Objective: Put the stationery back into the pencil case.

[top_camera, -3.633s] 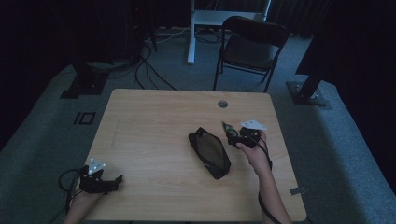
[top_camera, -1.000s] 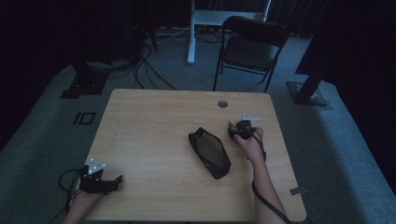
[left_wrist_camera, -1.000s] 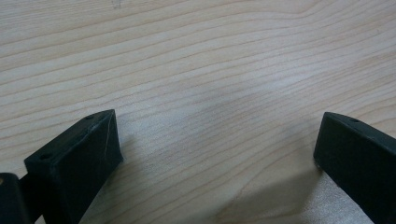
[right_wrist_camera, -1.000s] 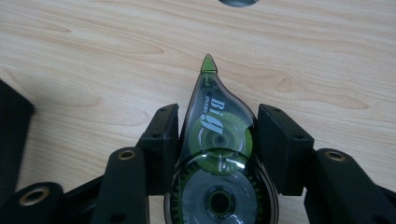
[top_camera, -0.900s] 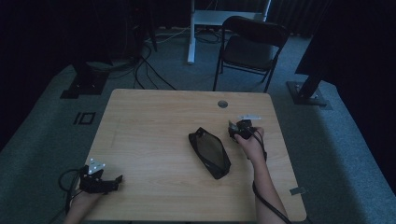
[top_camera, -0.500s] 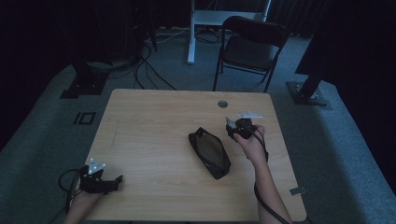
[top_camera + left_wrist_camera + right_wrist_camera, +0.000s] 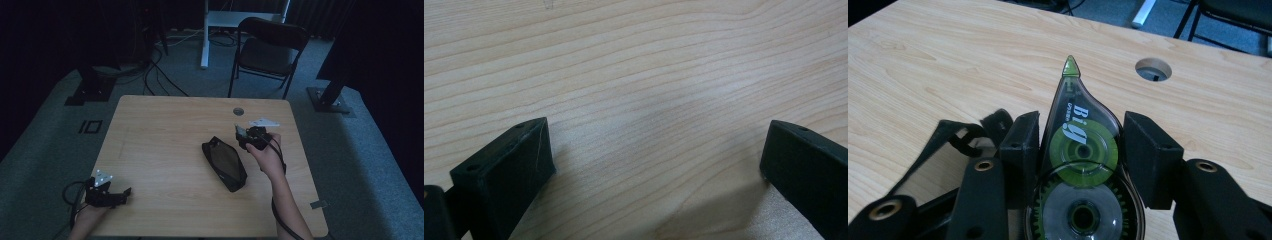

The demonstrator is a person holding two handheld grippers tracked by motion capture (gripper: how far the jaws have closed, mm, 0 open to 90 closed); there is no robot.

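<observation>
My right gripper point(image 7: 245, 135) is shut on a clear, green-wheeled correction tape dispenser point(image 7: 1081, 150), whose green tip points away from me toward the table's far side. In the high view the dispenser point(image 7: 241, 131) hangs just above the tabletop, right of a black zipped pouch point(image 7: 225, 162) lying diagonally at mid-table. A black strap-like piece point(image 7: 955, 135) lies left of the jaws in the right gripper view. At the near left corner my left gripper point(image 7: 122, 192) rests on the wood. Its jaws stand wide apart, and the left gripper point(image 7: 656, 160) has bare table between them.
A round cable hole point(image 7: 238, 111) is in the wooden table point(image 7: 165, 130) near its far edge, just beyond the right gripper; the cable hole point(image 7: 1153, 69) lies ahead of the dispenser's tip. A black folding chair point(image 7: 270, 47) stands behind the table.
The right gripper has lifted a little with the correction tape still in it. The left gripper and the pouch have stayed put.
</observation>
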